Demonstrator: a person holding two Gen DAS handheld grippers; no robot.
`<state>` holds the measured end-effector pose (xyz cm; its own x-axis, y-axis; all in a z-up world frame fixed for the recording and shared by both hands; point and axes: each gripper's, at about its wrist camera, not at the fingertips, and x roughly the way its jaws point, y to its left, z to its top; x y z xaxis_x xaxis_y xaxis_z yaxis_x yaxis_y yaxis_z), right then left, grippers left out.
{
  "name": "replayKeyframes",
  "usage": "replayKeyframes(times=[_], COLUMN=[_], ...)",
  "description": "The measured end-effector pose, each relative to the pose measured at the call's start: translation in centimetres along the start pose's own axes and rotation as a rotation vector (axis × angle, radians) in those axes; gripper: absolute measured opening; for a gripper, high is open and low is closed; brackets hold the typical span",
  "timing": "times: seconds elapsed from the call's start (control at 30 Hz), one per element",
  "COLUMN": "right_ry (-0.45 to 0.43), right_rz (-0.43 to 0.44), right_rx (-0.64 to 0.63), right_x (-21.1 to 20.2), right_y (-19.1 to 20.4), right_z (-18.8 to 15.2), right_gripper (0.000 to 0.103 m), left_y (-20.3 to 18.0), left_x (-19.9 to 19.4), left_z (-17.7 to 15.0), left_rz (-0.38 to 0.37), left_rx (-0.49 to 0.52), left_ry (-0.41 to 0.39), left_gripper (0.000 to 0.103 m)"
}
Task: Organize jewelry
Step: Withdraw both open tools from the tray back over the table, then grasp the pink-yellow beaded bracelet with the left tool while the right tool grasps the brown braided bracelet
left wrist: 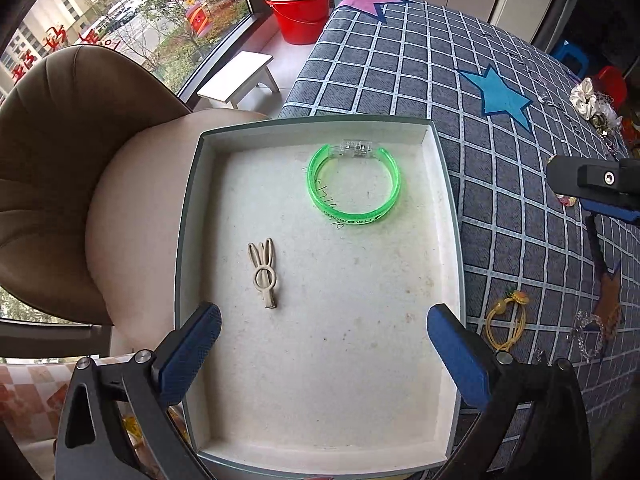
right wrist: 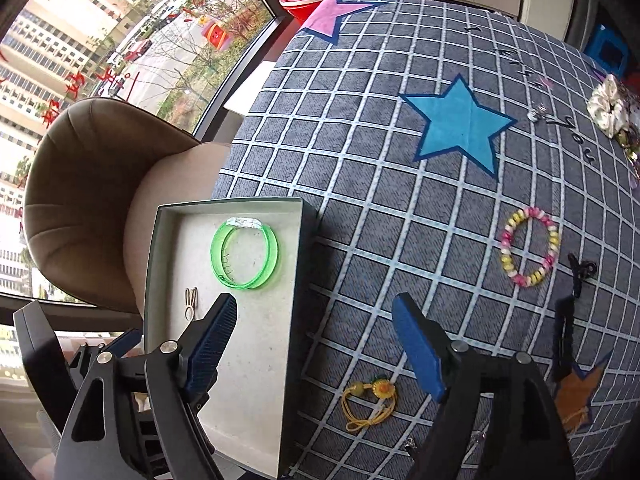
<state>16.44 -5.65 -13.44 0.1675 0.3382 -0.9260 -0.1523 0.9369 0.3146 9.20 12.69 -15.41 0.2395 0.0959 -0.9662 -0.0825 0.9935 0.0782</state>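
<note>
While the shallow grey-green cardboard box with a white felt floor [left wrist: 320, 320] already holds the translucent green plastic bangle [left wrist: 354, 186] and the cream rabbit-eared hair clip [left wrist: 264, 276], most of the jewelry lies loose on the grey checked cloth with star patches that covers the tabletop [right wrist: 400, 200]. The step in hand looks like the gap between two drops: both items lie flat in the box, apart from each other and from the walls, and neither tool grips anything.

The left tool [left wrist: 324, 356] hangs over the box with its blue pads spread wide and empty. The right tool [right wrist: 320, 344] is wide too, nothing between its pads, straddling the box's right wall and the cloth.

The nearest loose piece is the yellow cord hair tie with an orange charm [right wrist: 370, 402], just beside the box; the pink-and-yellow beaded bracelet [right wrist: 528, 246] lies further off. The next move probably calls for the right tool to lower over the cord tie and pinch it where the limp cord bunches.
</note>
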Motion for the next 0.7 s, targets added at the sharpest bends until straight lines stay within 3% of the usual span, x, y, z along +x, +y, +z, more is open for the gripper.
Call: replayKeyframes(times=[0.2,0.23,0.3,0.53,0.7], right_ry=[-0.045,-0.051,-0.071,-0.108,-0.062], right_rz=[-0.022,-0.028,-0.037,-0.059,-0.091], right_rx=[0.128,0.148,0.189,0.341,0.429], right_x=[-3.7,-4.3,-5.6,-8.9,-9.8], right_y=[-6.0,-7.0,-8.9,-15.4,-19.6], right_z=[-3.6,-4.2,-5.6,-9.4,-11.8], right_gripper=[0.088,0.097,0.103,0.103,0.103], left_y=[-3.3,-3.9,-5.2,-9.5,-12.2], left_x=[-0.5,-0.6,-0.7,-1.8,-1.2], left_z=[0.4,0.4,0.4,0.6,1.5], left_rz=[0.01,0.006,-0.022,-0.048,-0.073], left_rx=[0.085,0.094,0.123,0.195,0.207], left_ry=[0.012,0.017,0.033,0.035,0.062], left_gripper=[0.103,0.103,0.103,0.103,0.103])
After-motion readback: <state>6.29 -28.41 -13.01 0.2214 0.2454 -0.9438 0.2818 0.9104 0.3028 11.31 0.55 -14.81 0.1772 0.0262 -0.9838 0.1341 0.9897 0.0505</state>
